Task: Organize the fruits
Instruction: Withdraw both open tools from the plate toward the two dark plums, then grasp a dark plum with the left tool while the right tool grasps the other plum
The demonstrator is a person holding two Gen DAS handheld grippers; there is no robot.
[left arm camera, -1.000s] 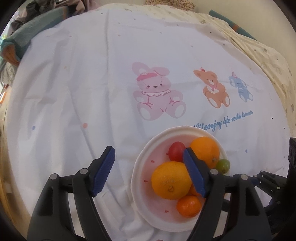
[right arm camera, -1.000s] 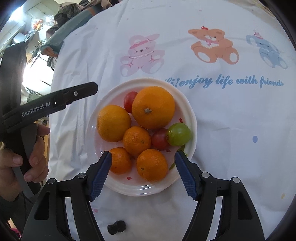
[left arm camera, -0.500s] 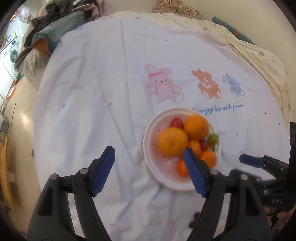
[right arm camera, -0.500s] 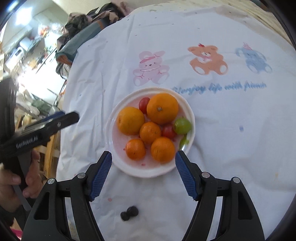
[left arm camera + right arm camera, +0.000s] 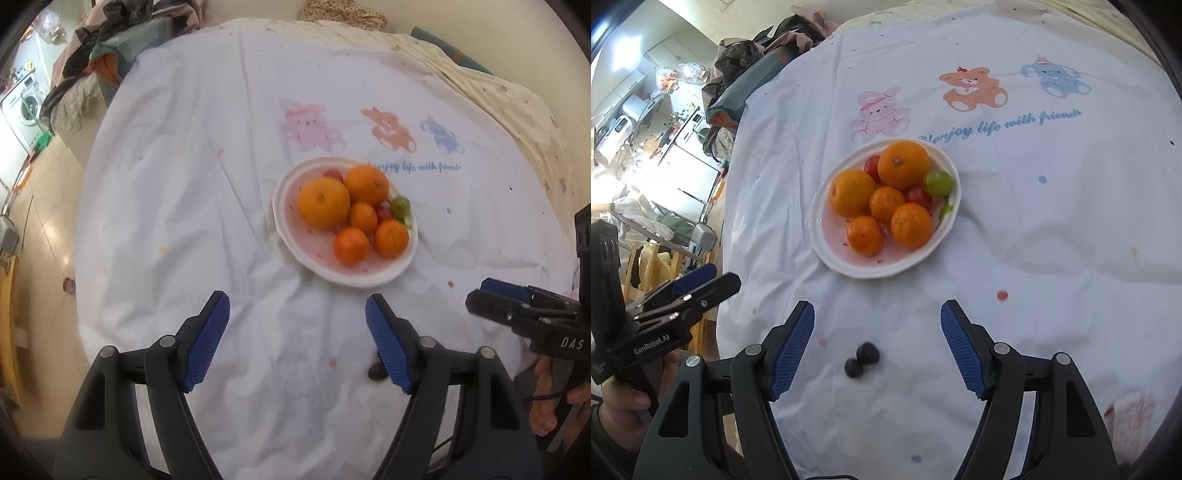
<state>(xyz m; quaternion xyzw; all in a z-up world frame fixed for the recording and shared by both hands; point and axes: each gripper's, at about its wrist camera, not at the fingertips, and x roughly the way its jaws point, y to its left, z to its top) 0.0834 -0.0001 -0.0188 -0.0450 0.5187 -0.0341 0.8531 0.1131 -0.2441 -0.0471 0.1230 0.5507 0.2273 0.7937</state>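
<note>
both grippers wide, empty: left gripper, right gripper short of plate; two dark berries just short of plate

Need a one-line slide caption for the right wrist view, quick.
Open right claw above two dark berries on the bear-print cloth, white plate of oranges beyond.
</note>
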